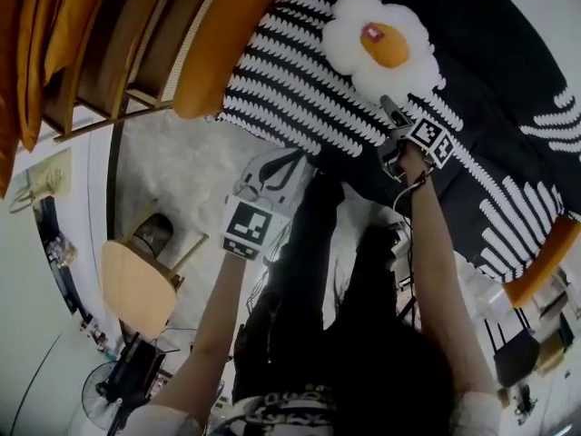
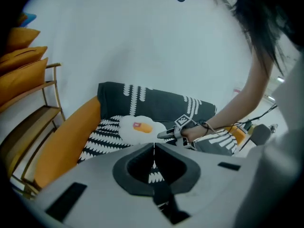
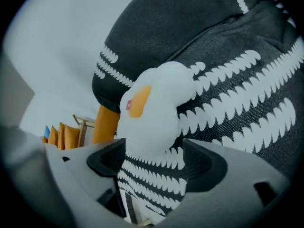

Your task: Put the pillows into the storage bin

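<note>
Dark-trousered legs (image 1: 363,334) fill the bottom of the head view, with both bare forearms reaching out above them. On the left, the left gripper (image 2: 153,147) is held short of the sofa (image 1: 300,80), its jaws brought together tip to tip with nothing between them. A wooden chair (image 1: 136,284) stands on the pale floor off to its left. Further out, the right gripper (image 3: 154,152) is down over the sofa seat with its jaws spread wide. The lower edge of the fried-egg pillow (image 1: 381,42) reaches into the gap between them, and neither pad presses on it. That pillow, white with an orange yolk, lies flat on the sofa's black-and-white patterned cover, just beyond the right gripper's tips. A long orange cushion (image 1: 222,44) leans against the sofa's left end. Beyond it stands a wooden rack (image 1: 136,62), and more orange pillows (image 1: 36,44) are stacked at its far side against the pale wall.
</note>
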Demonstrator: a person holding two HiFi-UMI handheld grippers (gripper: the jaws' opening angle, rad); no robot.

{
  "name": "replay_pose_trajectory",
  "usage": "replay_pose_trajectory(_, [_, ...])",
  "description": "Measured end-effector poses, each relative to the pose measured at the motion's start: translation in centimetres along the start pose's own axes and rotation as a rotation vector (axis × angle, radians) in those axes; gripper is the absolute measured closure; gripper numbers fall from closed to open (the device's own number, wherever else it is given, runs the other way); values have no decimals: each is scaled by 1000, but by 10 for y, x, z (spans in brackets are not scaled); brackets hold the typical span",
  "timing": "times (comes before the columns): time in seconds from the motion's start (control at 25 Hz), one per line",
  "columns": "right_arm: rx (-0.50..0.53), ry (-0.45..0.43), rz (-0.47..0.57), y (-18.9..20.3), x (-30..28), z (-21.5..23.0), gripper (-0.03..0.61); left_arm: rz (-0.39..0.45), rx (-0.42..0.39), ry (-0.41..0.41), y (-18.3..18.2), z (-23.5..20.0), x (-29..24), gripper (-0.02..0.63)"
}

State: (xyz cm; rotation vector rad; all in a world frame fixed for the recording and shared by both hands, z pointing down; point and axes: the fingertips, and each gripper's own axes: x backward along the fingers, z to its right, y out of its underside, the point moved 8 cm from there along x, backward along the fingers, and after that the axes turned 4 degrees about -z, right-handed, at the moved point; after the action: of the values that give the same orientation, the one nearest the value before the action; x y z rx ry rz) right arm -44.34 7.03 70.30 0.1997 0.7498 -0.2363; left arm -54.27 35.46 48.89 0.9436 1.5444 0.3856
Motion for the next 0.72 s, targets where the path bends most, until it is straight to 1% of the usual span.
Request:
replay_pose_trajectory(0.08, [-69, 18, 38, -3, -8, 6, 199, -18, 22, -19, 14, -7, 10, 607])
replay_pose_trajectory(0.16, [-129, 26, 65, -4, -15, 9, 207, -39, 26, -24, 27, -14, 17, 607])
replay_pose_trajectory(0.2, [-154, 26, 68, -2, -19, 9, 283, -51, 25, -23, 33, -16, 20, 607])
replay_pose_trajectory(0.24, [-173, 23, 65, 0, -21, 9, 385, -63, 23, -21, 37, -18, 23, 607])
replay_pose_trajectory(0.32, [-181, 4, 59, 1, -23, 4, 460, -78, 15, -16, 40, -21, 25, 607])
replay_pose_trajectory(0.36, [-172, -20, 64, 0, -20, -1, 491, -79, 7, -13, 38, -22, 24, 607])
replay_pose_trajectory(0.44, [-168, -98, 92, -5, -9, -12, 518, -68, -14, -5, 29, -19, 21, 607])
replay_pose_trajectory(0.56, [-232, -206, 152, -8, 22, -23, 534, -46, -66, 28, 8, -5, 10, 607])
replay_pose_trajectory(0.72, [-275, -291, 208, -3, 73, -28, 543, -20, -147, 91, -20, 25, -2, 607])
